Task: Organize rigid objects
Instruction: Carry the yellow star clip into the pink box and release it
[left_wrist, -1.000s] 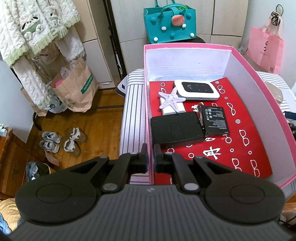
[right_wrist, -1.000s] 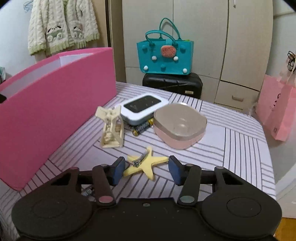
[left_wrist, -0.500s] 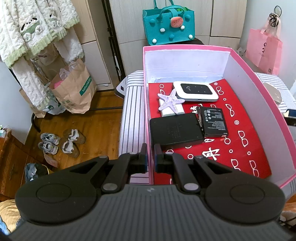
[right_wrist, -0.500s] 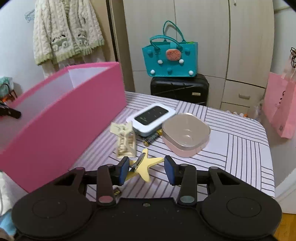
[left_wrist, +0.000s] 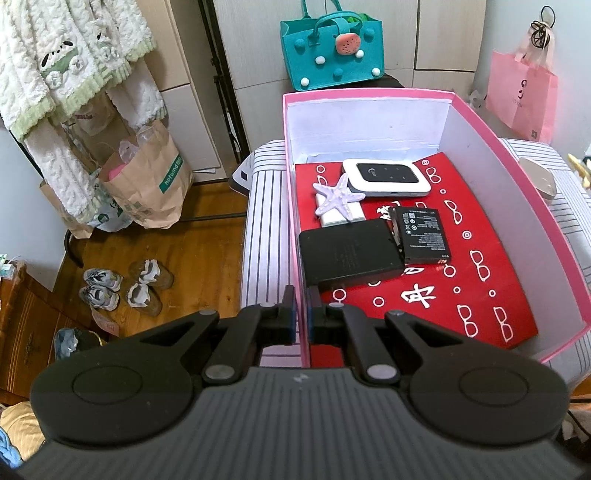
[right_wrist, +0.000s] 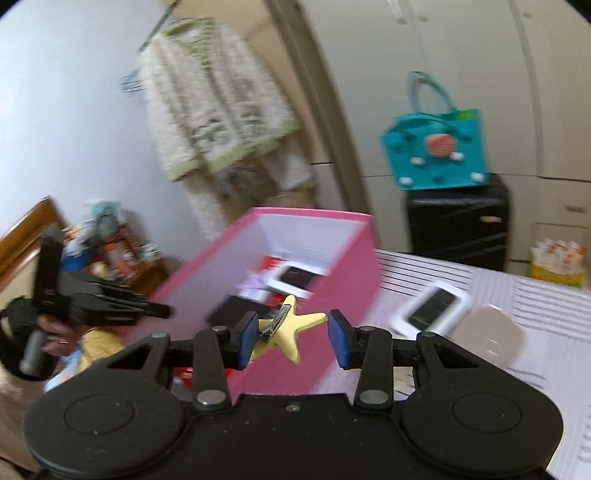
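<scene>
My left gripper (left_wrist: 301, 312) is shut on the near left wall of the pink box (left_wrist: 293, 229). Inside lie a white router (left_wrist: 386, 176), a pale starfish (left_wrist: 338, 197), a black flat case (left_wrist: 349, 254) and a black battery (left_wrist: 421, 234). My right gripper (right_wrist: 293, 338) is shut on a yellow starfish hair clip (right_wrist: 290, 326) and holds it in the air over the right wall of the pink box (right_wrist: 343, 295). The left gripper shows at the left of the right wrist view (right_wrist: 96, 306).
A second white router (right_wrist: 432, 306) and a pink bowl (right_wrist: 487, 338) lie on the striped table (right_wrist: 546, 317) right of the box. A teal bag (left_wrist: 332, 51) and black suitcase (right_wrist: 458, 225) stand behind. Shoes (left_wrist: 125, 288) and paper bags (left_wrist: 147, 184) are on the floor left.
My right gripper closed on the yellow starfish clip, lifted it off the table and swung left toward the pink box. The left gripper kept its hold on the box wall.
</scene>
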